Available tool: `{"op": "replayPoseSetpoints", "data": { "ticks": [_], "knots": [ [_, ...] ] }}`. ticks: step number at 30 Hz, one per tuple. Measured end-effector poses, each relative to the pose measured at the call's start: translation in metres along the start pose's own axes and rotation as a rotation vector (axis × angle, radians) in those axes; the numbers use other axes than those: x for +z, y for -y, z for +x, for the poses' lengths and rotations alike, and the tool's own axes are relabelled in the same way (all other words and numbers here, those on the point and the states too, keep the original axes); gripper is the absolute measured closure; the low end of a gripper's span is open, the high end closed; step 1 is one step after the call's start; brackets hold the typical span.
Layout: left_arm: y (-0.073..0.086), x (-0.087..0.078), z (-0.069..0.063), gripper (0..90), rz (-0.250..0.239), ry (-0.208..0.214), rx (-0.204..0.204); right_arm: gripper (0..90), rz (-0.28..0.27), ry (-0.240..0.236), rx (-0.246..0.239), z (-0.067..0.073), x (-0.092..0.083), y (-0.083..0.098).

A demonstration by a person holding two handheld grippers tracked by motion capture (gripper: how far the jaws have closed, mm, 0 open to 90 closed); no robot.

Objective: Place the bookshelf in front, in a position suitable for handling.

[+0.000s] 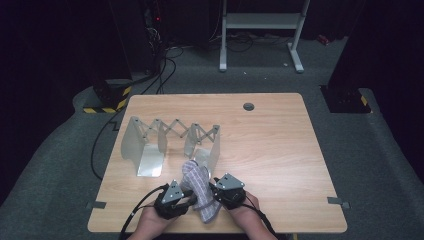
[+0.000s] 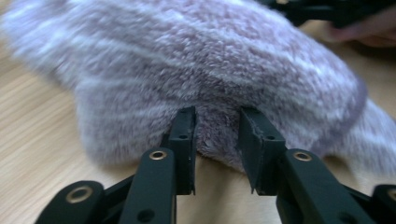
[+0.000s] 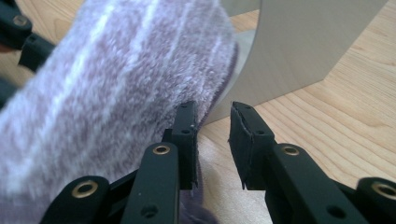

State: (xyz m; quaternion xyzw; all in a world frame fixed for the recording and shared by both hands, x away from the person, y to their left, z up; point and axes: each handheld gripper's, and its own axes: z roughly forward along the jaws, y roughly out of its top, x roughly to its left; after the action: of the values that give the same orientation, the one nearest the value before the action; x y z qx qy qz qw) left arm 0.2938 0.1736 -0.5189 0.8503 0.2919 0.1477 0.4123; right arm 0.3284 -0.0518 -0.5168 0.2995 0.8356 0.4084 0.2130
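Jaws of the left gripper (image 2: 217, 135) stand parted around the fuzzy striped sock's (image 2: 196, 70) edge without pinching it; the right gripper's (image 3: 212, 135) jaws are released beside its hem. Lying on the surface (image 1: 280, 145) near the folding rack (image 1: 172, 142), the sock needs deeper bites of fabric before lifting.

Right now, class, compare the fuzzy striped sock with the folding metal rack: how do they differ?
The sock is soft, fuzzy, lilac with pale stripes; the rack is hard, smooth, silvery metal. The sock lies limp near the table's front edge, between the two hand-held grippers; the rack stands upright farther back, its panels joined by a scissor lattice. Both rest on the wooden table.
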Motion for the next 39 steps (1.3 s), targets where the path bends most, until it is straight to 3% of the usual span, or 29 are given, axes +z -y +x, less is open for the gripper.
{"op": "replayPoseSetpoints", "data": {
  "ticks": [3, 6, 8, 12, 16, 18, 21, 23, 28, 34, 36, 39],
  "knots": [
    [0.000, -0.007, 0.004, 58.4, -0.023, -0.011, -0.001, 70.1, -0.010, 0.008, 0.011, -0.002, -0.003, -0.001],
    [0.003, -0.019, 0.016, 56.7, -0.088, -0.021, -0.051, 66.6, -0.037, 0.006, 0.025, -0.004, -0.010, -0.004],
    [0.006, -0.026, 0.025, 55.6, -0.116, -0.054, -0.087, 63.6, -0.055, 0.001, 0.035, -0.004, -0.015, -0.007],
    [0.010, -0.030, 0.037, 53.8, -0.133, -0.107, -0.132, 54.0, -0.104, -0.030, 0.059, 0.003, -0.025, -0.016],
    [0.012, -0.031, 0.040, 53.4, -0.137, -0.133, -0.137, 43.6, -0.125, -0.064, 0.063, 0.015, -0.028, -0.022],
    [0.012, -0.031, 0.041, 53.4, -0.137, -0.139, -0.135, 33.4, -0.090, -0.108, 0.085, 0.024, -0.023, -0.023],
    [0.013, -0.030, 0.041, 53.4, -0.135, -0.141, -0.134, 28.3, -0.059, -0.113, 0.091, 0.027, -0.017, -0.022],
    [0.013, -0.029, 0.041, 53.4, -0.128, -0.143, -0.128, 22.8, -0.002, -0.103, 0.111, 0.029, -0.006, -0.017],
    [0.013, -0.029, 0.042, 53.4, -0.123, -0.149, -0.124, 21.5, 0.043, -0.116, 0.112, 0.030, 0.003, -0.013],
    [0.014, -0.029, 0.042, 53.4, -0.123, -0.154, -0.123, 20.6, 0.087, -0.133, 0.073, 0.040, 0.013, -0.012],
    [0.014, -0.029, 0.042, 53.4, -0.124, -0.154, -0.124, 23.5, 0.122, -0.119, 0.050, 0.043, 0.018, -0.010],
    [0.014, -0.029, 0.042, 53.4, -0.124, -0.153, -0.124, 29.2, 0.124, -0.105, 0.046, 0.042, 0.018, -0.009]
  ]
}}
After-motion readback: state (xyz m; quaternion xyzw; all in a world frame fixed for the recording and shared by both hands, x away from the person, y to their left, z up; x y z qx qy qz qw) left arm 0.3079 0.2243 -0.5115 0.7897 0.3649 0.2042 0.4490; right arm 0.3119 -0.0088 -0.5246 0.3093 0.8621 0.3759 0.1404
